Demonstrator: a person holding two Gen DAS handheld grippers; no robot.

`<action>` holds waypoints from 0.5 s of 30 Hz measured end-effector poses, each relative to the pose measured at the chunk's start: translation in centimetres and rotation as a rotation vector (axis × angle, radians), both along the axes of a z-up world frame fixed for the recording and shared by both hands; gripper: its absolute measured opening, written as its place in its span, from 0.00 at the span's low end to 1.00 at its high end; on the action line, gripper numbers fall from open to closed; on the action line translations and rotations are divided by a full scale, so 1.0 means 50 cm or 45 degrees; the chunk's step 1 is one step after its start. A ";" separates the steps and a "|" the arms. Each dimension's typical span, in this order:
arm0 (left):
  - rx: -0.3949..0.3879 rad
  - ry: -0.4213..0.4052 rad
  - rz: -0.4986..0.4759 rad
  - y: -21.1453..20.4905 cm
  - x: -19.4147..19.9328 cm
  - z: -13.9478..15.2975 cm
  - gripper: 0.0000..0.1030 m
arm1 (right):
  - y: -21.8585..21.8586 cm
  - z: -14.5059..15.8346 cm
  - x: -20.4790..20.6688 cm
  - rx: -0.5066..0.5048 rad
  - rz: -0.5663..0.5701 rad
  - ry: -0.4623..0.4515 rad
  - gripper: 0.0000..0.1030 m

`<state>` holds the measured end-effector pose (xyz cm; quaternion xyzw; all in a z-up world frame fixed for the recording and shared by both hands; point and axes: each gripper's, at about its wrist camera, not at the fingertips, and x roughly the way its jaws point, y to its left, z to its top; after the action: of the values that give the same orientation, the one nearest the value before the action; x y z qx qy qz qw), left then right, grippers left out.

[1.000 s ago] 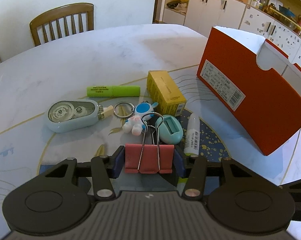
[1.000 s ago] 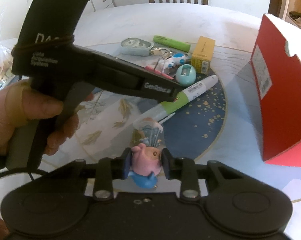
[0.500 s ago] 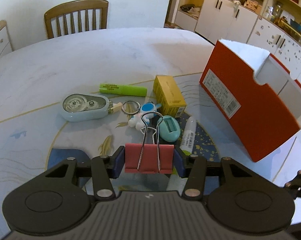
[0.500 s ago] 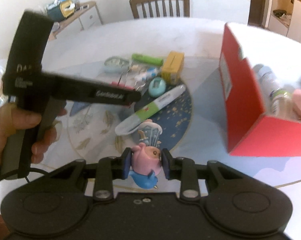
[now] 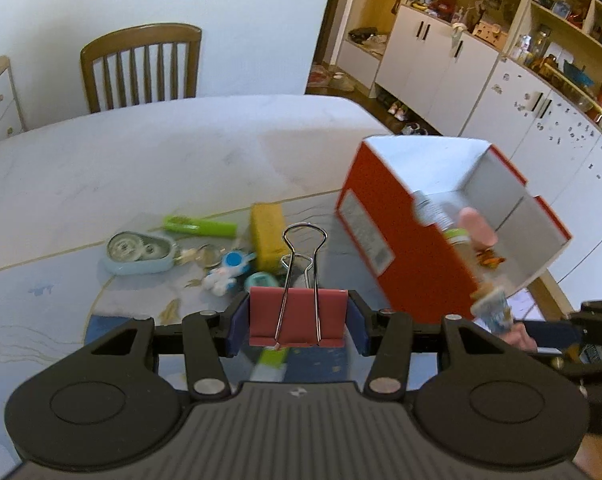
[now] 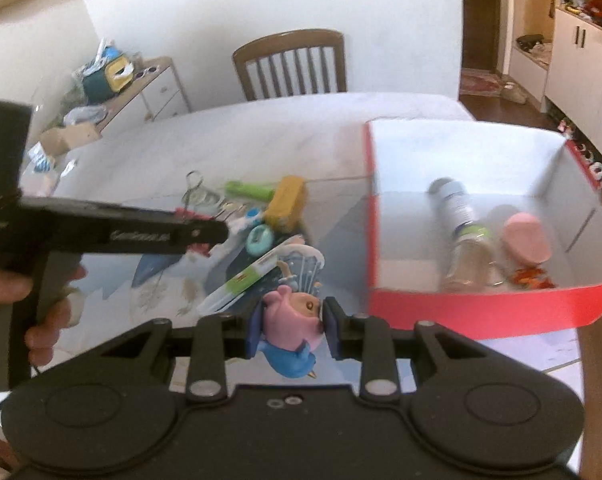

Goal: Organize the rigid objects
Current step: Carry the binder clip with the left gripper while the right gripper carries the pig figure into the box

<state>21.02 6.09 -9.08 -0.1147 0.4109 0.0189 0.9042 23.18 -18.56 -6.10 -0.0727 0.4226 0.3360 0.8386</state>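
Note:
My left gripper (image 5: pixel 297 324) is shut on a red binder clip (image 5: pixel 297 318) whose wire handles stick up, held above the table. My right gripper (image 6: pixel 291 322) is shut on a pink pig figurine (image 6: pixel 291 314) in a blue dress, held in the air just left of the open red box's (image 6: pixel 461 314) near wall. Inside the box lie a clear bottle (image 6: pixel 461 224) and a pink item (image 6: pixel 527 240). On the table remain a green highlighter (image 5: pixel 201 226), a yellow box (image 5: pixel 267 234), a correction tape (image 5: pixel 139 252), a blue-white keychain toy (image 5: pixel 229 270), a teal sharpener (image 6: pixel 259 239) and a white-green marker (image 6: pixel 245 280).
A wooden chair (image 5: pixel 141 68) stands behind the round pale table (image 5: pixel 161 152). White cabinets and shelves (image 5: pixel 521 92) line the right side. A hand (image 6: pixel 49 320) grips the left tool's handle at the left of the right wrist view.
Both grippers have risen with their loads, so the table items look smaller. The right one also moved toward the red box, whose inside now shows.

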 end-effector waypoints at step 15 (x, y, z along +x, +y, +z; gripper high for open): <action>-0.002 -0.056 -0.082 -0.134 0.079 0.084 0.48 | -0.151 0.045 0.124 -0.011 -0.156 -0.098 0.30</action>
<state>24.96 -0.59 -4.89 -0.1025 0.3943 -0.0133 0.9131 29.36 -26.10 -3.83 -0.0633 0.3953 0.2792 0.8728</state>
